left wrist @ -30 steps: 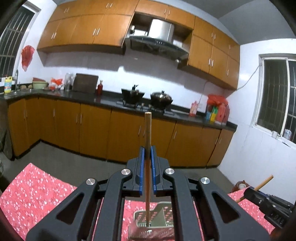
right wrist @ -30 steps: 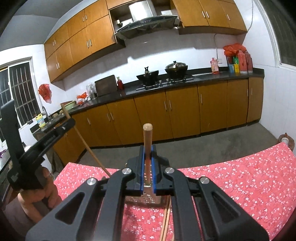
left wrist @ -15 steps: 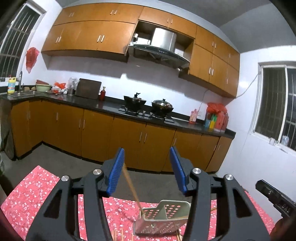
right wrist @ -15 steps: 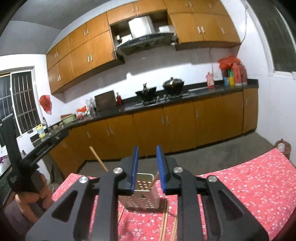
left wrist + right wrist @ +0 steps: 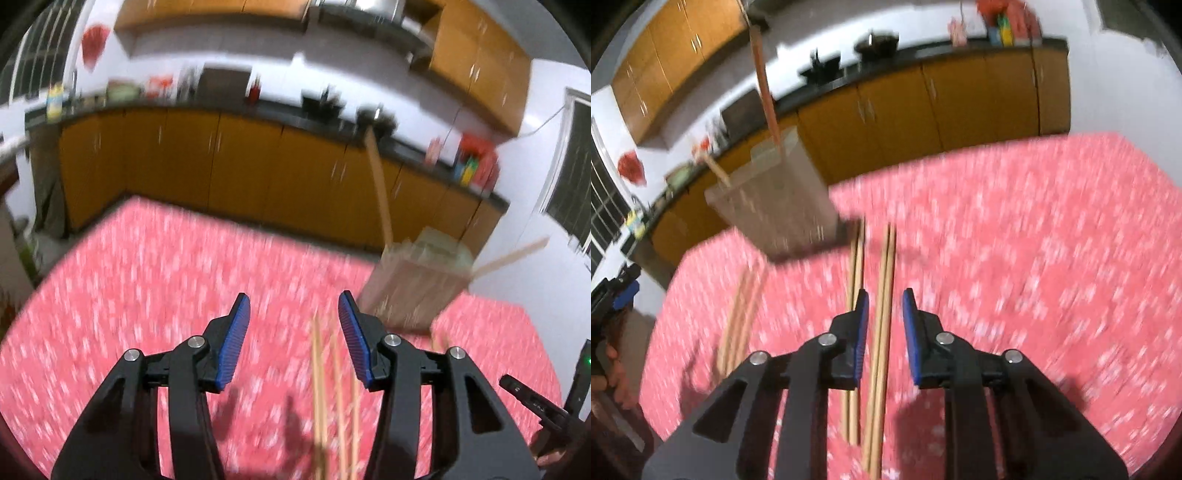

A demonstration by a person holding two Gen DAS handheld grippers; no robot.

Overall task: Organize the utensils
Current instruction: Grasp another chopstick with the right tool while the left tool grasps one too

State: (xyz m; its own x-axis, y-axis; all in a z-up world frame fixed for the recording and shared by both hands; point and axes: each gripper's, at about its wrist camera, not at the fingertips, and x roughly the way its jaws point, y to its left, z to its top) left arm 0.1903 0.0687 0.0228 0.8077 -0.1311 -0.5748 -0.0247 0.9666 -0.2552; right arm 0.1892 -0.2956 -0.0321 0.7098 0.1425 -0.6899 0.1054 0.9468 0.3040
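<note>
Both grippers were empty, left gripper (image 5: 291, 332) wide, right gripper (image 5: 884, 319) narrower, so I figured straddling one chopstick pair (image 5: 882, 314) squarely, near the holder (image 5: 772, 206), mattered most.

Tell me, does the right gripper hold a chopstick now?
No, the right gripper is open, and the chopsticks lie on the red tablecloth between its fingers, not clamped.

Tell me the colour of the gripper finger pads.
Blue pads, clearest in the right wrist view.
</note>
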